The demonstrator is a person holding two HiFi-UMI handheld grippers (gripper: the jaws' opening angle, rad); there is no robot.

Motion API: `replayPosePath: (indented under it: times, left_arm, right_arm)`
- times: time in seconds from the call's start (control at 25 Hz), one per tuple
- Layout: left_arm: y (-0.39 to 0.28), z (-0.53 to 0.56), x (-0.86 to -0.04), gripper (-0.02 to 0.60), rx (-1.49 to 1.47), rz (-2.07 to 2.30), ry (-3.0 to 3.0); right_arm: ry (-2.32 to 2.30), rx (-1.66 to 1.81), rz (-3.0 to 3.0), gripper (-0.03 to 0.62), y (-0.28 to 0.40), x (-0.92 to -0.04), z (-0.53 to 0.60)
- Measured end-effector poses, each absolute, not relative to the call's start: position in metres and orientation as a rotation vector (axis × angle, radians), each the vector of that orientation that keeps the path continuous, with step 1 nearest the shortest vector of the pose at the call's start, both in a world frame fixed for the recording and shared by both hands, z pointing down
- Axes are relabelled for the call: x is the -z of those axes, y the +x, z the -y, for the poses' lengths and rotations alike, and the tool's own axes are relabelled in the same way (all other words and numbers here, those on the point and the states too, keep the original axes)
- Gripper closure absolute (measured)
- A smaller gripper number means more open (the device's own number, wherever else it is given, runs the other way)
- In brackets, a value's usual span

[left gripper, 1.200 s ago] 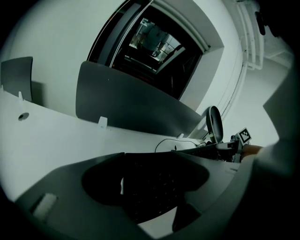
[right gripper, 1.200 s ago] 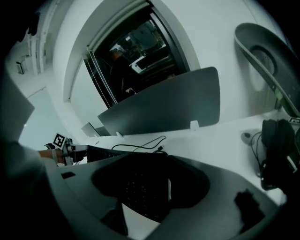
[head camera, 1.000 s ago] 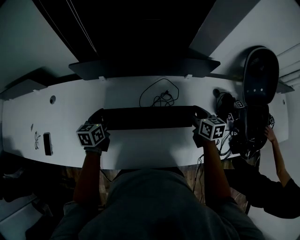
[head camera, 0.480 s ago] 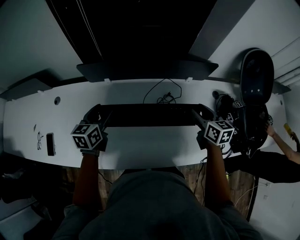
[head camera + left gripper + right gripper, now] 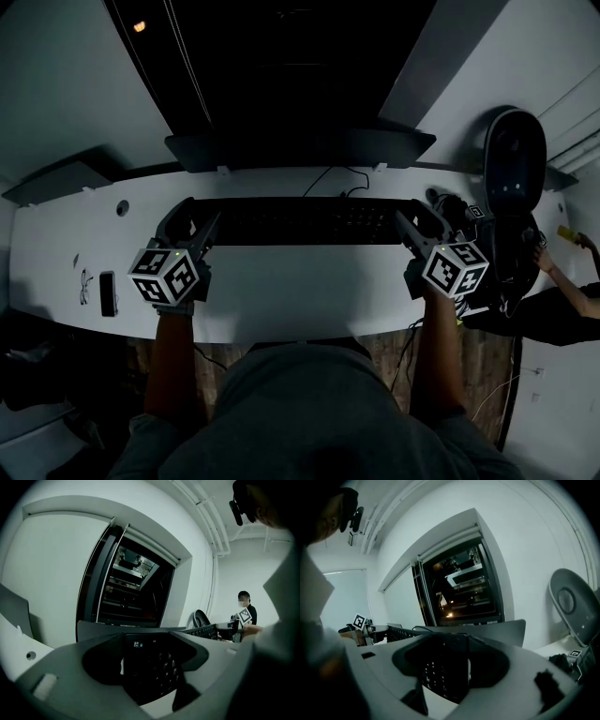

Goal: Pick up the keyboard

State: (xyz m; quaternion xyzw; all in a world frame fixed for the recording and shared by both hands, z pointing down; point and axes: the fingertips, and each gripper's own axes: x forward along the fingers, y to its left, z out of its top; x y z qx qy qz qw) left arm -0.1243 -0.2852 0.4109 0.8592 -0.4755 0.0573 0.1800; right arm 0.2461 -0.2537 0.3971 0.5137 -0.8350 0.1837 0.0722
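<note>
A long black keyboard hangs level above the white desk, held at both ends. My left gripper is shut on its left end, my right gripper on its right end. In the left gripper view the keyboard's dark keys fill the gap between the jaws of the left gripper. The right gripper view shows the same: the keyboard's end sits clamped inside the right gripper. Its length runs off toward the other gripper's marker cube.
A dark monitor foot stands just behind the keyboard, with a black cable trailing under it. A phone lies at the desk's left. At the right are a black chair, tangled gear and another person's arm.
Both grippers have carried the keyboard up and away from me, toward the monitor foot. It now covers most of the cable loop that showed behind it before.
</note>
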Motion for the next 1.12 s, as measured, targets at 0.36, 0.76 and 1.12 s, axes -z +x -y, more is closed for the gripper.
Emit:
replayPosePath:
  times: [0.36,0.76,1.12]
  left_arm:
    - [-0.127,0.282,-0.356,0.299,-0.094,1.375,2.505]
    - [-0.103,0.285,-0.298,0.298,-0.039,1.413,2.572]
    - [-0.11,0.279,-0.277,0.299,-0.001,1.427,2.608]
  right_arm:
    - [1.578,-0.445,2.558,0.345,0.251,-0.342,0.25]
    - [1.6,-0.336,2.619,0.346,0.268,-0.288,0.251]
    - [1.61,-0.277,2.641,0.347,0.262,-0.267,0.244]
